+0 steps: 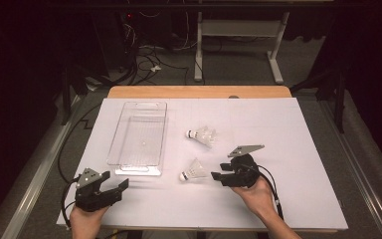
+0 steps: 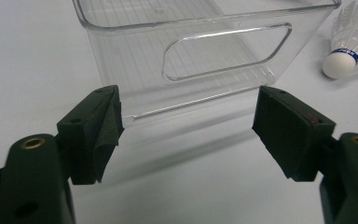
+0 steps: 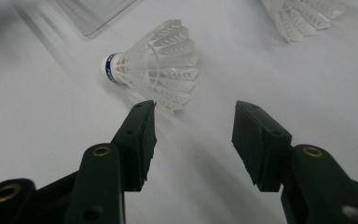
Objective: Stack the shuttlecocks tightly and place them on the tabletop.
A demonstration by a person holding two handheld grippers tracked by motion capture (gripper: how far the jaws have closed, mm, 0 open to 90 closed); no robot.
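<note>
A clear plastic bin [image 1: 138,139] lies empty on the white table cover [image 1: 278,149], left of centre. Two white shuttlecocks lie to its right: a far one [image 1: 202,135] and a near one [image 1: 193,171]. My right gripper [image 1: 220,172] is open just right of the near shuttlecock [image 3: 154,60], whose feather skirt sits just beyond my left jaw and whose cork points away. The far shuttlecock [image 3: 303,14] lies farther ahead. My left gripper [image 1: 115,180] is open and empty, aimed at the bin's near handle wall [image 2: 205,56], a short gap away. A shuttlecock [image 2: 349,42] lies right of the bin.
The wooden table edge [image 1: 199,91] runs along the back. Beyond it are cables on the floor [image 1: 149,62] and the white legs of a desk frame [image 1: 276,55]. A black cable [image 1: 271,186] trails from the right gripper.
</note>
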